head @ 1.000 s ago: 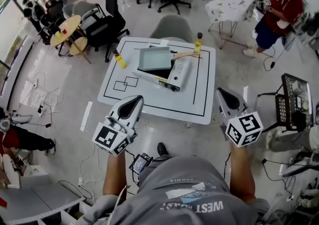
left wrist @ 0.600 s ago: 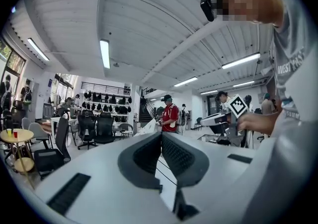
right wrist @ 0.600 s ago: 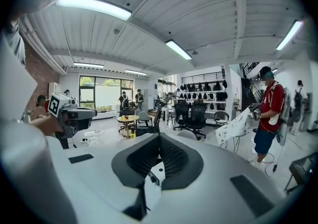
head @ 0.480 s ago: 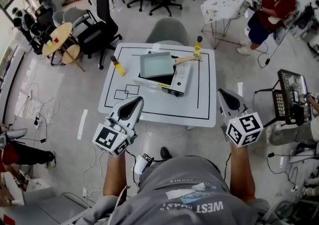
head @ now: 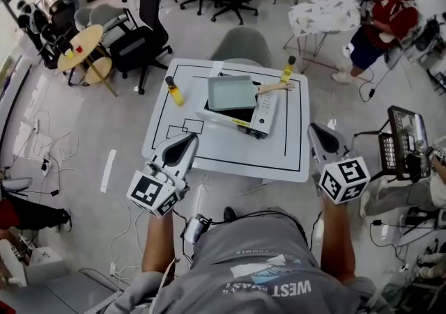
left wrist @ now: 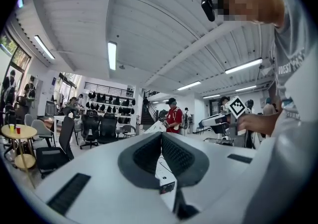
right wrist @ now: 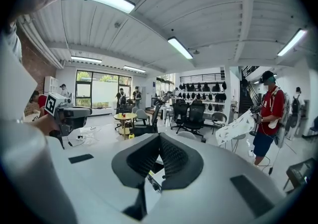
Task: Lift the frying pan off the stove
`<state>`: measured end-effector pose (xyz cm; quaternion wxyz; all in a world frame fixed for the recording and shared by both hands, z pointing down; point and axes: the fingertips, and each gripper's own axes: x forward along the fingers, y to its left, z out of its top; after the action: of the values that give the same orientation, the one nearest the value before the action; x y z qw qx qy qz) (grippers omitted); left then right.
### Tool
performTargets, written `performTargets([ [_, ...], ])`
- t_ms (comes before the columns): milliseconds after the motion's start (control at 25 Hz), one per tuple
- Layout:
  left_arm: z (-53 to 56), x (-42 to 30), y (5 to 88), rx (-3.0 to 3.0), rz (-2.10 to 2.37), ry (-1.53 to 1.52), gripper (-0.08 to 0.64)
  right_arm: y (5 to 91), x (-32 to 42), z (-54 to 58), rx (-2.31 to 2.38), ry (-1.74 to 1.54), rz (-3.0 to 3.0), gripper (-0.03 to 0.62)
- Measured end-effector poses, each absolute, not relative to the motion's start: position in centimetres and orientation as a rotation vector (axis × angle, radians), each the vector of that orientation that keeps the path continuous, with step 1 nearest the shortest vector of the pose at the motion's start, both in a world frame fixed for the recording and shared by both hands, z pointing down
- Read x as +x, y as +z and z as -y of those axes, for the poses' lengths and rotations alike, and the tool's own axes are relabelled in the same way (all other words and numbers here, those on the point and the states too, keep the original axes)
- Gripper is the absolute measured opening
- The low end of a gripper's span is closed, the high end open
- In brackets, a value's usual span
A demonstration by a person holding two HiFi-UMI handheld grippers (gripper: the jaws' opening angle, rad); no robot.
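A square grey frying pan (head: 232, 92) with a wooden handle (head: 275, 87) pointing right sits on a silver portable stove (head: 259, 112) on the white table (head: 223, 152). My left gripper (head: 185, 141) hangs shut and empty over the table's near left edge, well short of the pan. At the near right corner my right gripper (head: 316, 131) is shut too, holding nothing. In the left gripper view the gripper (left wrist: 161, 136) has its jaws pressed together, aimed level into the room. The gripper (right wrist: 159, 137) in the right gripper view stands the same way.
Two yellow bottles (head: 174, 91) (head: 286, 69) stand on the table beside the stove. A grey chair (head: 240, 46) is behind the table, with black office chairs (head: 143, 34) and a round wooden table (head: 80, 44) to the left. A person in red (head: 387, 20) stands far right; a monitor stand (head: 404, 142) is near right.
The head view has shifted a little, so the table and stove now sit slightly further right and lower. Both grippers keep their places and stay shut.
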<state>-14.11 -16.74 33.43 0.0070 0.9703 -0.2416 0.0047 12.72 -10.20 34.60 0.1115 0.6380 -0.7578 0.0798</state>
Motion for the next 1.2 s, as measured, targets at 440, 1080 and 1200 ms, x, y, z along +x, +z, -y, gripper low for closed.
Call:
performTargets([
  [440, 17.8, -19.8, 34.5, 2.960, 0.914, 0.018, -0.002, 35.3, 10.0, 14.4, 1.794, 0.252, 2.271, 0.011],
  [1080, 20.5, -21.8, 34.6, 2.892, 1.056, 0.044, -0.002, 36.4, 9.0, 20.4, 1.709, 0.282, 2.348, 0.012],
  [1200, 21.4, -21.2, 35.3, 2.882, 1.049, 0.070, -0.002, 37.1, 9.6, 21.2, 1.710, 0.304, 2.347, 0.011],
])
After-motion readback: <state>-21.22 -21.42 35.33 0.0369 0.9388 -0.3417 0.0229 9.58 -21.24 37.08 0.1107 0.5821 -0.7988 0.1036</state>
